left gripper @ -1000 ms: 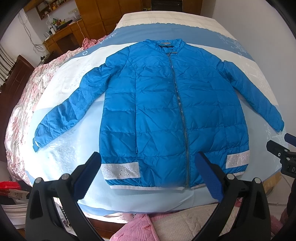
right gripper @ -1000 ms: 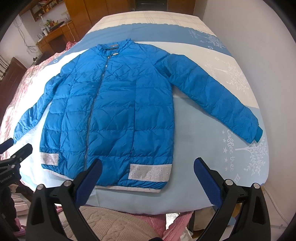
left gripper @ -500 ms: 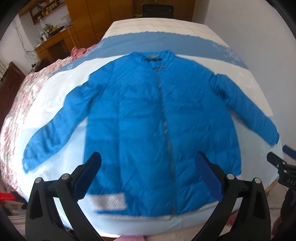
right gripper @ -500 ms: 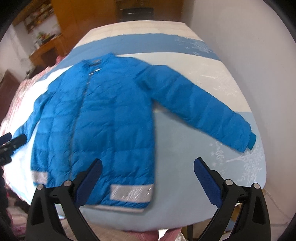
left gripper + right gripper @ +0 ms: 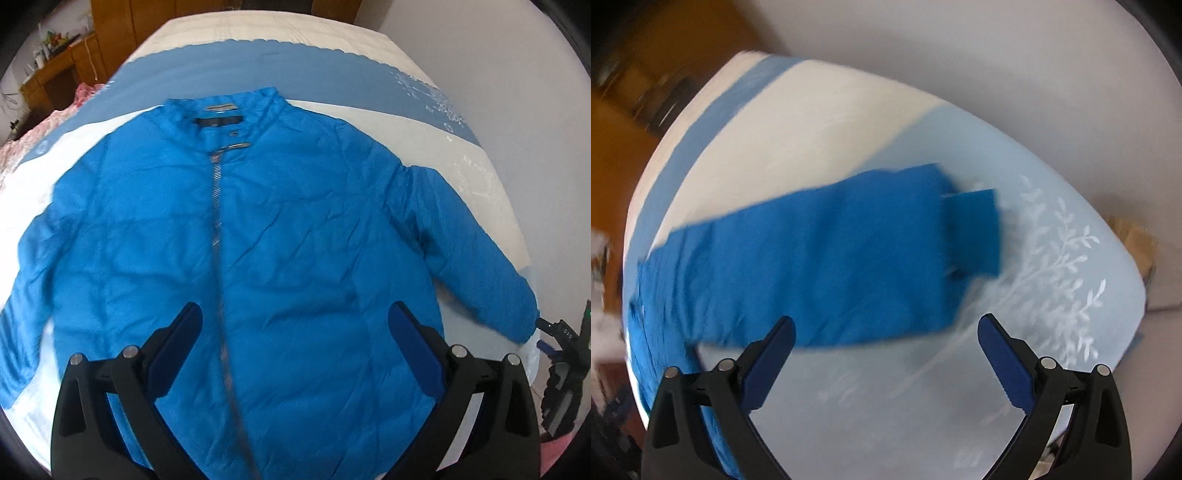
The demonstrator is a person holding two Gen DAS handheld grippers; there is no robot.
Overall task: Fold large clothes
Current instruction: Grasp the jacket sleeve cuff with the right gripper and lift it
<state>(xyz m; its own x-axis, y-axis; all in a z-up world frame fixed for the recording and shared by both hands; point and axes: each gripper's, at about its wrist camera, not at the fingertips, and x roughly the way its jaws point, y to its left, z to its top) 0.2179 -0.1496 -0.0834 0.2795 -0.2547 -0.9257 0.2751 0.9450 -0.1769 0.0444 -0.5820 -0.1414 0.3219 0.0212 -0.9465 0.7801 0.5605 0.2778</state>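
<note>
The left gripper point(image 5: 295, 345) has its jaws spread wide, the two blue rubbery pads point(image 5: 413, 354) on black plastic arms holding nothing, and between and beyond them lies the blue jacket point(image 5: 295, 229), a puffy, lightly crinkled quilted garment spread flat with its front up. Its metal zipper point(image 5: 218, 236) runs straight from the stand-up collar point(image 5: 221, 110) toward the gripper, passing just inside the left pad, so the jaws hover over the lower chest panels without touching the cloth. The right gripper point(image 5: 886, 354) is likewise wide and empty, its ribbed blue pads point(image 5: 1008, 365) poised above the jacket's right sleeve point(image 5: 820, 266), which stretches away from the jacket body across the bed as a long padded tube ending in a darker, smooth knit cuff point(image 5: 975, 232); this view is smeared by motion, so whether the pads clear the sleeve or brush it is hard to judge. In the left wrist view that right gripper point(image 5: 554, 336) appears just beside the sleeve end, at the jacket's far right. Under the jacket the bed cover point(image 5: 258, 62) shows broad bands of cream, mid blue and pale blue, with white leaf sprigs point(image 5: 1063, 258) printed just past the cuff. Beyond the collar end stands wooden furniture point(image 5: 122, 29), and a pale wall point(image 5: 960, 48) flanks the sleeve side.
</note>
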